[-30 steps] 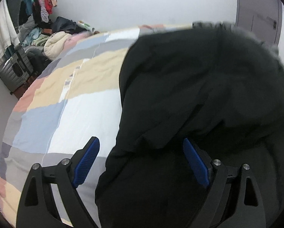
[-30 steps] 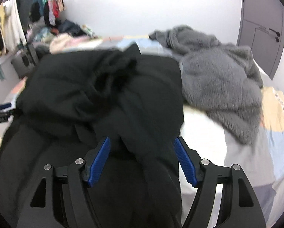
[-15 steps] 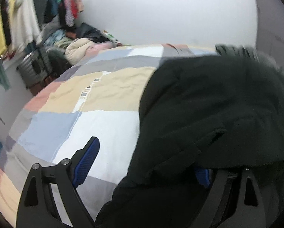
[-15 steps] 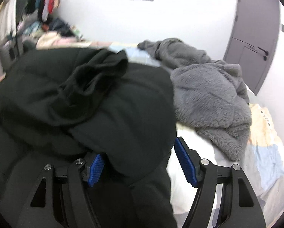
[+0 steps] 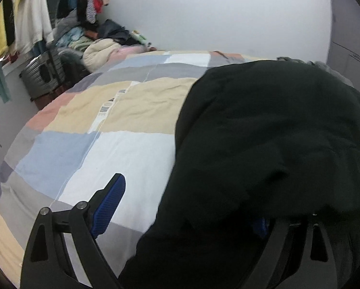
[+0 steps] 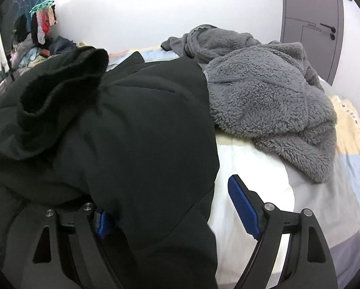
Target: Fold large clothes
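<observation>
Black coat (image 6: pixel 141 125) heaped on the patchwork bed (image 5: pixel 122 149), both tongs spread wide.

Coat lies bunched mid-bed w/ a grey fleece (image 6: pixel 266 91) just beside it. Left gripper (image 5: pixel 187 207): wide open, coat draped over one pad, nothing pinched. Right gripper (image 6: pixel 170 207): jaws just been opening, coat fabric betw. them but loose, other pad bare over the sheet.

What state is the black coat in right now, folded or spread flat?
Folded over, roughly. The black coat lies doubled in a thick, rounded heap on the patchwork bedcover, one fleece-lined edge turned up on top.
</observation>
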The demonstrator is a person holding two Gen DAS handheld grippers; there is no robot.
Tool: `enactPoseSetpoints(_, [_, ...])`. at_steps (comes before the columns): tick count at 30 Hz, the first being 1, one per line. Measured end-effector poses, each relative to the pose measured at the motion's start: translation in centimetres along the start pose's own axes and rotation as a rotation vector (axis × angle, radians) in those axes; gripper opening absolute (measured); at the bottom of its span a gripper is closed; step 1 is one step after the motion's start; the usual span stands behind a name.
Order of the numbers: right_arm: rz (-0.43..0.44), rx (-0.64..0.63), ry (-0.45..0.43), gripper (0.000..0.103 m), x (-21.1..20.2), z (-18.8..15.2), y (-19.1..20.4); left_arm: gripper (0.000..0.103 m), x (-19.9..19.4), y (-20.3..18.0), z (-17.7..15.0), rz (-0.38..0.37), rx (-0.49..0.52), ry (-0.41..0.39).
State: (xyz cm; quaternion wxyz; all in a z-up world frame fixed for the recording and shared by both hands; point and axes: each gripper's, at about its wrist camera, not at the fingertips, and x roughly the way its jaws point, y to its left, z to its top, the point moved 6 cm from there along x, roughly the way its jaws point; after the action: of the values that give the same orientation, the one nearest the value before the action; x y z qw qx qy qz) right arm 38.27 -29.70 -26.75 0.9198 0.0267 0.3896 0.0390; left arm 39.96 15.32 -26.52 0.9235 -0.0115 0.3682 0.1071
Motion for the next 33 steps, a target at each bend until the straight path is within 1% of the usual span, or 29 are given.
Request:
enactPoseSetpoints(2, [0.007,0.014,0.002,0.080,-1.3,-0.1,0.2,0.091,-1.2,-0.3,-0.4,-0.017,0.003,0.012])
enactPoseSetpoints(5, [0.010,0.025,-0.009,0.080,-3.8,-0.2,0.7,0.091,-3.8,-0.6,-0.5,-0.051,-0.022,0.008])
enactPoseSetpoints(7, [0.030,0.017,-0.048,0.080,-6.5,0.3,1.4,0.091,-6.0,-0.9,-0.2,-0.083,-0.043,-0.004])
enactPoseSetpoints(10, [0.056,0.002,-0.130,0.080,-11.7,1.0,2.5,0.091,-10.3,-1.1,0.7,-0.105,-0.044,-0.058])
enactPoseSetpoints(11, [0.064,-0.002,-0.156,0.080,-13.4,1.3,2.7,0.091,-12.3,-1.1,1.2,-0.116,-0.034,-0.079])
enactPoseSetpoints(16, [0.105,-0.019,-0.278,0.080,-21.8,3.1,4.2,0.091,-20.5,0.5,3.6,-0.113,-0.010,-0.176])
enactPoseSetpoints(17, [0.111,-0.021,-0.301,0.080,-23.7,3.5,4.5,0.091,-23.0,1.1,4.2,-0.111,-0.011,-0.205])
enactPoseSetpoints(19, [0.122,-0.024,-0.338,0.080,-27.3,4.4,5.2,0.091,-26.0,2.5,5.0,-0.111,-0.020,-0.242])
enactPoseSetpoints(20, [0.122,-0.035,-0.362,0.080,-29.7,4.9,5.7,0.091,-28.4,3.4,5.4,-0.113,-0.030,-0.265])
enactPoseSetpoints(24, [0.136,-0.074,-0.424,0.081,-36.3,5.8,7.1,0.095,-34.9,6.8,5.3,-0.136,-0.055,-0.322])
enactPoseSetpoints(26, [0.157,-0.073,-0.454,0.082,-39.1,6.0,7.1,0.095,-37.8,9.4,4.5,-0.151,-0.080,-0.329])
enactPoseSetpoints(28, [0.183,-0.069,-0.473,0.082,-42.0,5.8,6.3,0.095,-39.2,12.0,3.4,-0.171,-0.100,-0.311])
enactPoseSetpoints(29, [0.190,-0.065,-0.472,0.082,-42.8,5.6,5.8,0.095,-39.4,12.9,2.9,-0.175,-0.109,-0.301])
enactPoseSetpoints(31, [0.193,-0.056,-0.458,0.082,-43.6,5.3,4.5,0.095,-39.1,16.0,1.3,-0.181,-0.152,-0.259])
enactPoseSetpoints(33, [0.184,-0.042,-0.431,0.082,-43.8,4.7,2.8,0.095,-38.1,17.5,-0.2,-0.194,-0.174,-0.213])
